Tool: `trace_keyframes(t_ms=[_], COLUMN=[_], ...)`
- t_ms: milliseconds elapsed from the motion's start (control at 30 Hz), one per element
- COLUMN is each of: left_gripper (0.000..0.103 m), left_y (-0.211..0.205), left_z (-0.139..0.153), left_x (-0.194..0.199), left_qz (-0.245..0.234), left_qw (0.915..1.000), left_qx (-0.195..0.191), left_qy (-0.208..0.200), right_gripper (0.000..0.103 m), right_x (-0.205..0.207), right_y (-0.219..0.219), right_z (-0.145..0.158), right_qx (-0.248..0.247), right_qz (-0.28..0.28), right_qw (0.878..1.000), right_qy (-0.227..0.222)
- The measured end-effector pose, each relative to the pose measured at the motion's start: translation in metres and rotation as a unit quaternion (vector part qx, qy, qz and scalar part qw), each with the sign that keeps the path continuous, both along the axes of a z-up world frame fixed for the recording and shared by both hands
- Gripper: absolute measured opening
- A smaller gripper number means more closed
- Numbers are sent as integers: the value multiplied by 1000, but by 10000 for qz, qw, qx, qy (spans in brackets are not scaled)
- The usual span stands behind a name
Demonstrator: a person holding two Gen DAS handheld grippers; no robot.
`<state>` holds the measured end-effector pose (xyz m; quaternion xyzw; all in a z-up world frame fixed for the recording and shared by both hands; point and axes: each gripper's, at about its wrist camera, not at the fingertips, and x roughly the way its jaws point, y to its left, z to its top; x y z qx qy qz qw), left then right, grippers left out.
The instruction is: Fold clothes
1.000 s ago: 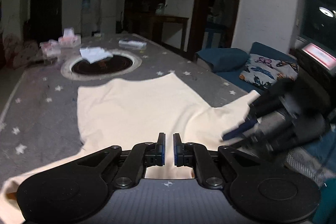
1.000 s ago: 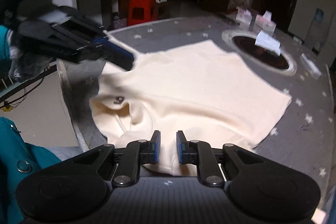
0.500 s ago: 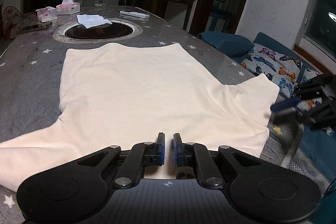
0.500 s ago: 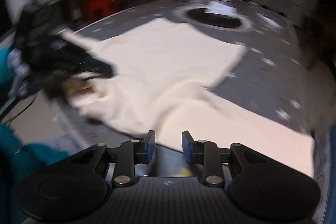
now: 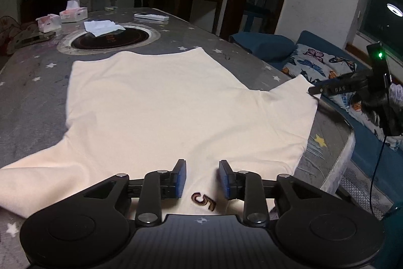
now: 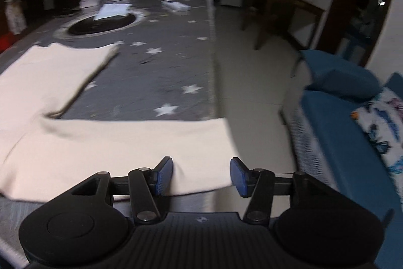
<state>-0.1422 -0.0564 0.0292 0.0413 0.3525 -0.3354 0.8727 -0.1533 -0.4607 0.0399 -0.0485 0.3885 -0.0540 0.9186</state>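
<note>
Shirt [image 5: 151, 102] lay flat, long axis running away from left gripper [image 5: 202, 179]; right gripper [image 6: 201, 175] over sleeve [image 6: 141, 143]; both jaws parted, empty.

Shirt [image 6: 75, 143] blurred, cut off at left edge.

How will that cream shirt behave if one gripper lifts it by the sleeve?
The cream shirt lies limp on the table, so it will probably drape and sag. It looks thin, likely light. The sleeve overhangs the edge, so it may slide.
</note>
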Motion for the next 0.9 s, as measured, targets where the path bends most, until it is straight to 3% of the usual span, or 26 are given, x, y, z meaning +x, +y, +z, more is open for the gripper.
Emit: trace_keyframes(t_ms=[167, 333, 633, 800, 900], left_gripper=[31, 31, 43, 43, 41], left_y=[18, 50, 120, 134, 146], left_z=[7, 10, 16, 11, 8], left_x=[3, -1, -26, -27, -26], left_qz=[506, 1276, 2536, 3158, 3478], left_qw=[9985, 9914, 9669, 9483, 9369], left_qx=[-208, -276, -256, 309, 355], left_qy=[-24, -4, 103, -46, -43], right_gripper=[51, 51, 60, 61, 63], right_x=[2, 8, 15, 21, 23], right_y=[37, 78, 76, 77, 76], right_z=[2, -4, -11, -11, -11], right_qx=[250, 519, 598, 594, 616], right_qz=[744, 1512, 1361, 1348, 1326], right_qw=[9969, 9871, 9889, 9891, 9892], right_qy=[-79, -9, 46, 50, 53])
